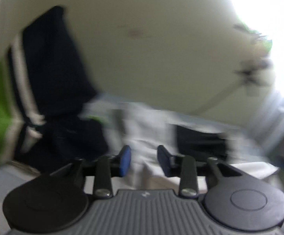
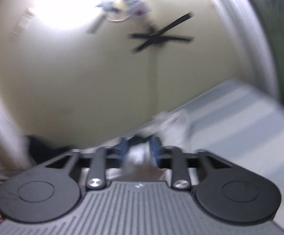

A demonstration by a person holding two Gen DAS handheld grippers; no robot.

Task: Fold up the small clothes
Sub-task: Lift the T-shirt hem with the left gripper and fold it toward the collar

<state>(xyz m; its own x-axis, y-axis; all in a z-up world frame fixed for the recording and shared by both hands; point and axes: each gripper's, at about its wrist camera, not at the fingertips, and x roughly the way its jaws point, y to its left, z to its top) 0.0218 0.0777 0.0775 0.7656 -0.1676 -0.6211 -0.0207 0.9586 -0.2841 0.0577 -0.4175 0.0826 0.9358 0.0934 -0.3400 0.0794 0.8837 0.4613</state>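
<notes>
Cream walls (image 1: 142, 58) fill both blurred views. Your left claw (image 1: 143, 159) stands partly open, nothing between its pads, above white clothes (image 1: 140, 121) beside dark clothes (image 1: 63, 133). Your right claw (image 2: 139, 147) stands partly open around pale cloth (image 2: 137, 156); whether it grips, you cannot tell.

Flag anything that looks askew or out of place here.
Nothing is spilled or damaged as far as the blur allows. The clothes are untidy: a dark garment with white stripes lies heaped against the wall, and white cloth is crumpled ahead of the left gripper, whose jaws stand apart.
</notes>
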